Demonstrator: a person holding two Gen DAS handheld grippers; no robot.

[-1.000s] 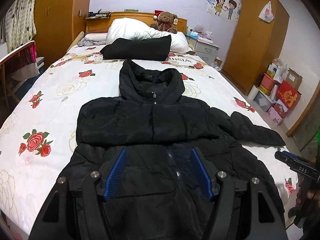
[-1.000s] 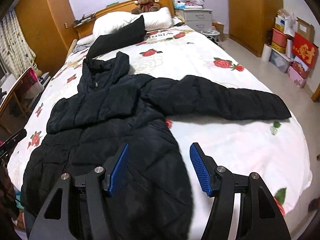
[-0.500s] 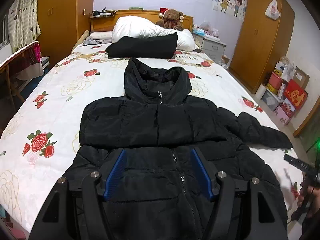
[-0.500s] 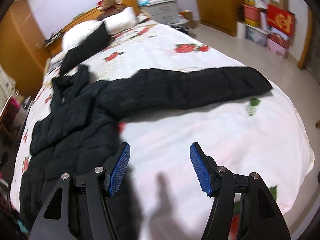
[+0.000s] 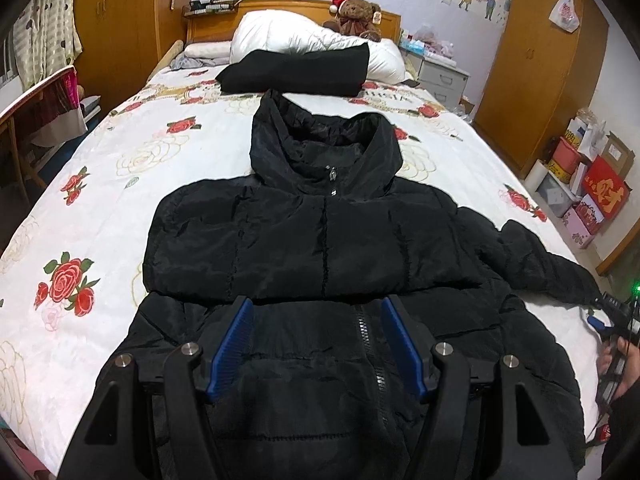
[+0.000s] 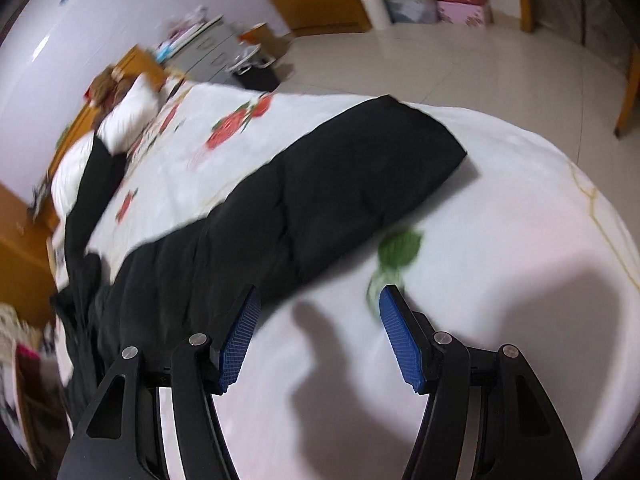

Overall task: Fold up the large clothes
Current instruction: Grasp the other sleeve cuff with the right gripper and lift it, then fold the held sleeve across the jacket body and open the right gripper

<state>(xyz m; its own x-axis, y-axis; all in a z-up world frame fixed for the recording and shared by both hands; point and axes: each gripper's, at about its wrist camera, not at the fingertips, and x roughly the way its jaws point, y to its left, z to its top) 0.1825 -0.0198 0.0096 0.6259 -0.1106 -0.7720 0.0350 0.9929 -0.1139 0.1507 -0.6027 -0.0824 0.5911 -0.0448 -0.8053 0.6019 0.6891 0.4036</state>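
A black hooded puffer jacket lies front up on a white bed with red roses. One sleeve is folded across the chest; the other sleeve stretches out to the right. My left gripper hovers open over the lower front by the zipper, holding nothing. In the blurred right wrist view my right gripper is open above the bare bedspread, just below the outstretched sleeve and left of its cuff. It appears too at the right edge of the left wrist view, right gripper in a hand.
A folded black garment, white pillows and a teddy bear sit at the headboard. A nightstand, a wardrobe and boxes on the floor line the right side. A chair stands left of the bed.
My right gripper swung fast to the right and down, rolling, from over the jacket body to the bedspread beside the outstretched sleeve. My left gripper eased forward and lower over the jacket front.
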